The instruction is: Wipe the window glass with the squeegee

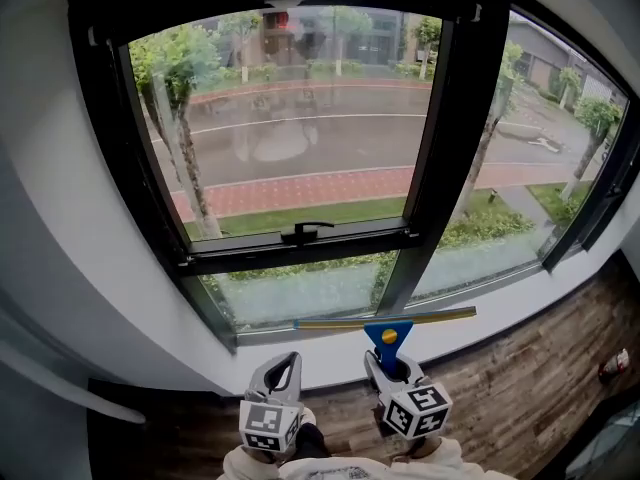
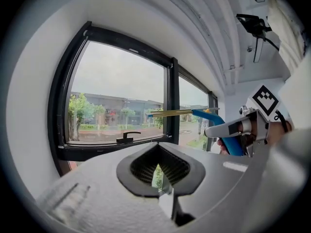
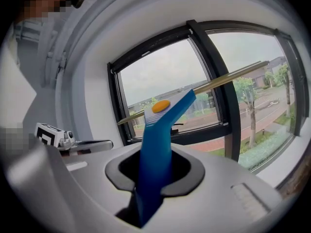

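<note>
Head view, squeegee point(image 1: 386, 330): blue handle with a yellow dot and a long thin blade; it was held level, below and just right of the window handle point(image 1: 306, 233), before the lower pane of the window glass point(image 1: 300, 138). Contact could not be told.
Head view, left tool point(image 1: 283, 368): below the window handle, carrying nothing.
Left gripper view, left tool point(image 2: 160, 178): jaws drawn together, empty; the squeegee point(image 2: 209, 115) showed right of the window handle point(image 2: 127, 136).
Right gripper view, right tool point(image 3: 155, 174): jaws clamped on the squeegee point(image 3: 163, 130) handle, low on its length.
Risk, pivoting: one low grip might let the handle twist under pressure, probably leaving streaks.
Risk, snagging: the wide blade could catch the dark mullion point(image 1: 440, 148) right of the window handle.
</note>
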